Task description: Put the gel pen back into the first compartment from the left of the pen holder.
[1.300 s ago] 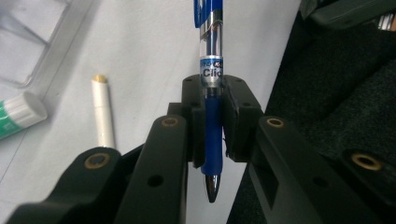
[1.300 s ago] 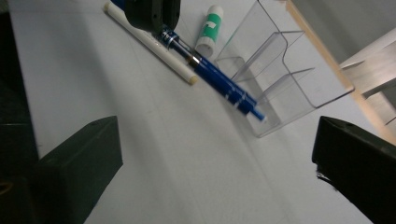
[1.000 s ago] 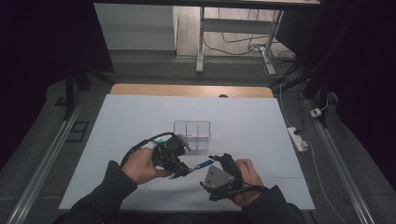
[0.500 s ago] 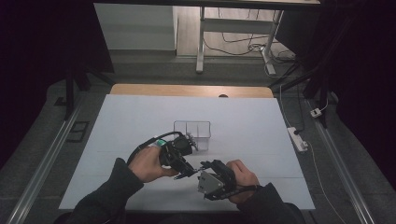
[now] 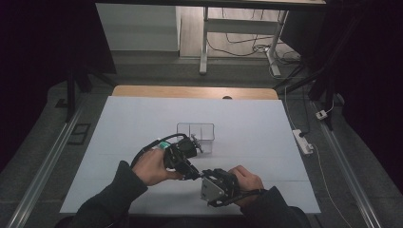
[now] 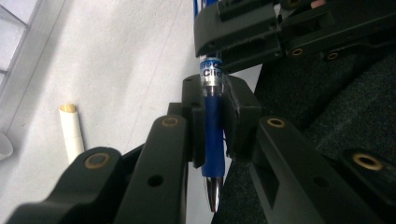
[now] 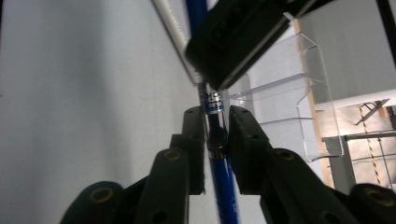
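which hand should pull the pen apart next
Probably right. The left tool is shut on the pen at its blue grip, anchoring it. The right tool has just closed on the other half, so it can likely twist or pull.

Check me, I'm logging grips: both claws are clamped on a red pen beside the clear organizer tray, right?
Not quite: the pen is blue, not red, as the left gripper view shows. The rest holds: the left claw and the right claw, whose jaws have just been closing, both clamp it, beside the clear organizer tray.
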Available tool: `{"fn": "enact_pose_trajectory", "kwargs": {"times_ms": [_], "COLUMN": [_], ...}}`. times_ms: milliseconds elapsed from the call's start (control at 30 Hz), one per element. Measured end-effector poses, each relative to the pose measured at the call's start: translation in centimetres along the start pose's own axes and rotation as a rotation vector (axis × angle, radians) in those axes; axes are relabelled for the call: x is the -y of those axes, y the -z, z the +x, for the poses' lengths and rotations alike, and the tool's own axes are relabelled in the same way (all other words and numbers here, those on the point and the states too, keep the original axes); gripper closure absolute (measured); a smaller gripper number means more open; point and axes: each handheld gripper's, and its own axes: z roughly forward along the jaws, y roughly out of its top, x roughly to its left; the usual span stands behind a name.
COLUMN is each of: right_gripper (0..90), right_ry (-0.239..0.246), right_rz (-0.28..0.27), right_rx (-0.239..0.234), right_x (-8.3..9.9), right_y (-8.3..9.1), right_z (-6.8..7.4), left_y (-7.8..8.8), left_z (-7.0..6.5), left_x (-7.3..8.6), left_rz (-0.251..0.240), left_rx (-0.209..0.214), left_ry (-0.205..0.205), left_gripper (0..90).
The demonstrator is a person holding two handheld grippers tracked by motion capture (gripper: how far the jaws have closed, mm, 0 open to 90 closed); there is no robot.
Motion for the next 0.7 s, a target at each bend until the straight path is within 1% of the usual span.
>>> {"fn": "enact_pose_trajectory", "kwargs": {"times_ms": [67, 167, 200, 233, 267, 300, 333, 400, 433, 467, 533, 567, 600, 633, 700], "right_gripper": [79.5, 79.8, 79.8, 79.9, 79.9, 79.9, 79.9, 79.8, 79.9, 79.9, 79.8, 79.8, 79.8, 79.8, 79.8], "right_ry": [-0.004, -0.034, -0.046, -0.060, -0.074, -0.086, -0.104, -0.122, -0.131, -0.145, -0.167, -0.178, -0.199, -0.207, -0.244], "right_rz": [0.003, 0.001, 0.000, -0.008, -0.012, -0.013, -0.013, -0.008, -0.003, 0.002, 0.003, 0.004, 0.000, -0.001, 0.003], "right_rx": [-0.013, -0.025, -0.029, -0.039, -0.046, -0.051, -0.058, -0.075, -0.081, -0.088, -0.104, -0.108, -0.117, -0.124, -0.134], "right_x": [0.0, 0.2, 0.3, 0.4, 0.4, 0.5, 0.5, 0.6, 0.6, 0.6, 0.7, 0.7, 0.7, 0.7, 0.7], "right_y": [0.1, 0.3, 0.4, 0.4, 0.5, 0.6, 0.6, 0.6, 0.6, 0.6, 0.5, 0.5, 0.5, 0.5, 0.6], "right_z": [0.0, -0.4, -0.6, -0.8, -0.9, -1.1, -1.2, -1.2, -1.3, -1.3, -1.3, -1.4, -1.4, -1.5, -1.7], "left_y": [0.1, 0.3, 0.4, 0.5, 0.7, 1.0, 1.3, 1.6, 1.8, 2.0, 2.3, 2.4, 2.5, 2.7, 3.0], "left_z": [-0.1, -0.1, -0.1, -0.1, 0.0, 0.1, 0.2, 0.2, 0.2, 0.2, 0.2, 0.2, 0.2, 0.3, 0.4], "left_x": [0.1, 0.2, 0.3, 0.4, 0.5, 0.6, 0.8, 1.3, 1.6, 1.8, 2.5, 2.8, 3.2, 3.6, 4.5], "left_rz": [-0.019, -0.058, -0.081, -0.097, -0.111, -0.130, -0.148, -0.195, -0.226, -0.242, -0.270, -0.298, -0.323, -0.340, -0.393], "left_rx": [-0.007, -0.030, -0.048, -0.053, -0.054, -0.064, -0.071, -0.083, -0.098, -0.105, -0.113, -0.124, -0.138, -0.150, -0.162], "left_ry": [-0.021, -0.061, -0.066, -0.065, -0.061, -0.069, -0.072, -0.073, -0.078, -0.084, -0.086, -0.088, -0.090, -0.092, -0.089], "left_gripper": [79.0, 75.9, 70.6, 66.0, 64.4, 61.1, 55.7, 50.1, 44.5, 39.0, 35.8, 31.6, 27.7, 25.5, 19.0]}}
